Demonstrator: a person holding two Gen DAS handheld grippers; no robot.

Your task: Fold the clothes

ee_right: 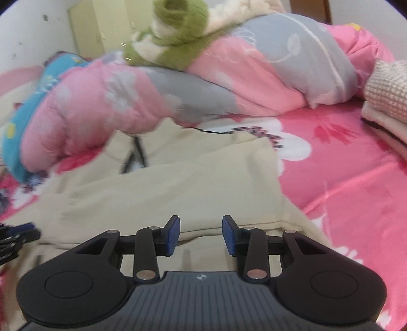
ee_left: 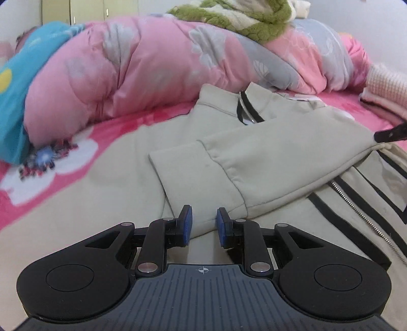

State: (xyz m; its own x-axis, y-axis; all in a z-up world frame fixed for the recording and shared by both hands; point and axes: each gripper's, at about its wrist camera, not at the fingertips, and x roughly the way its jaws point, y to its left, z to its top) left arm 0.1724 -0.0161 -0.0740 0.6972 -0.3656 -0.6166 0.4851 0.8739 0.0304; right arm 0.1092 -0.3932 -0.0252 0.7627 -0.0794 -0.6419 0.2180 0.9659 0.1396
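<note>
A beige zip jacket (ee_left: 267, 157) with black stripes lies spread on the pink bed sheet, one sleeve folded across its front with the cuff (ee_left: 188, 165) toward the left. My left gripper (ee_left: 204, 224) hovers open just in front of that cuff, nothing between its blue pads. In the right wrist view the same jacket (ee_right: 178, 183) lies below my right gripper (ee_right: 201, 234), which is open and empty over the jacket's right side. The right gripper's tip (ee_left: 391, 133) shows at the right edge of the left wrist view. The left gripper (ee_right: 15, 236) appears blurred at the left edge of the right wrist view.
A bunched pink and grey quilt (ee_left: 152, 66) lies across the back of the bed, a green and white fuzzy garment (ee_left: 241, 17) on top. A blue pillow (ee_left: 15, 84) sits far left. Folded cream clothes (ee_right: 386, 101) are stacked at the right. Bare pink sheet (ee_right: 356, 178) lies right of the jacket.
</note>
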